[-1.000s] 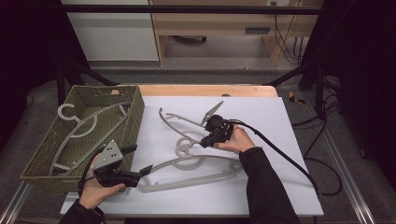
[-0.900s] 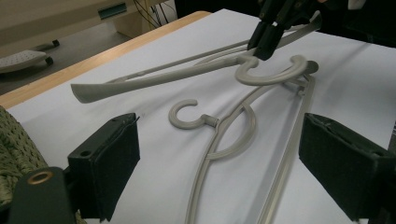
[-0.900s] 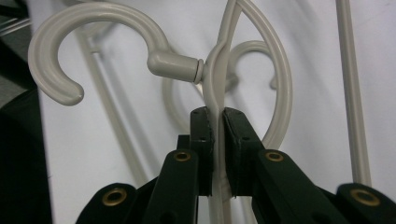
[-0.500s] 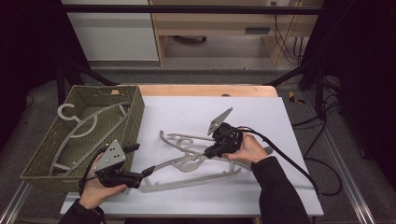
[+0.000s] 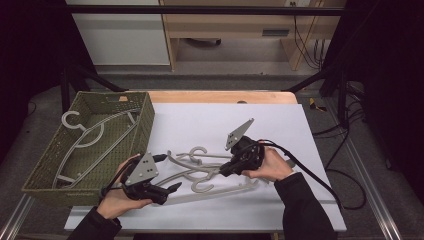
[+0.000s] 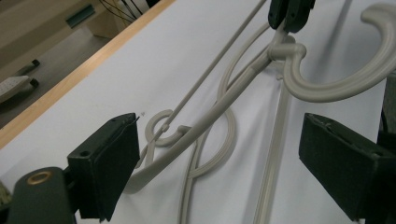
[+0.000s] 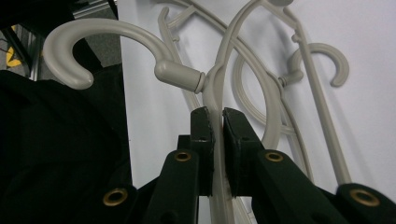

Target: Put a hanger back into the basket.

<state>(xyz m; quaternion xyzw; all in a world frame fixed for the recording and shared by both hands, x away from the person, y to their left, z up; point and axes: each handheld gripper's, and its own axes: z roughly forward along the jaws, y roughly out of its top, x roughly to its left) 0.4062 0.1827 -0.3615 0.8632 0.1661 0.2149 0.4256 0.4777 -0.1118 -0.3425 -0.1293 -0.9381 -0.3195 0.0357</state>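
Dim workshop-looking room behind, pale cabinets and a wooden shelf unit at the back, and up front a wooden desk (image 5: 220,96) mostly covered by a white sheet (image 5: 200,125). On the left edge sits a green woven basket (image 5: 145,115) with one grey hanger (image 5: 95,135) already lying inside it.

Middle of the sheet is where the work is: a tangle of grey plastic hangers (image 5: 200,172), hooks and arms threaded through each other. Looks like at least two, maybe three, hard to count in that knot.

Right tongs (image 7: 214,122) are clamped tight on the arm of the held hanger (image 7: 212,84), just below the neck where the hook (image 7: 93,46) joins. Left tongs (image 6: 219,163) are gaping wide, nothing in them, hovering low over the near end of the pile.

Handling-wise I'd guess these are light, rigid moulded plastic, smooth and a bit slippery, so a thin arm can twist in the pads. Grabbing near the neck like the right one does seems smart, since that's the stiffest bit and gives control over the hook. The catch is that hooks snag each other, so lifting one probably drags its neighbour unless the free tongs pin the other hanger down by its lower bar.
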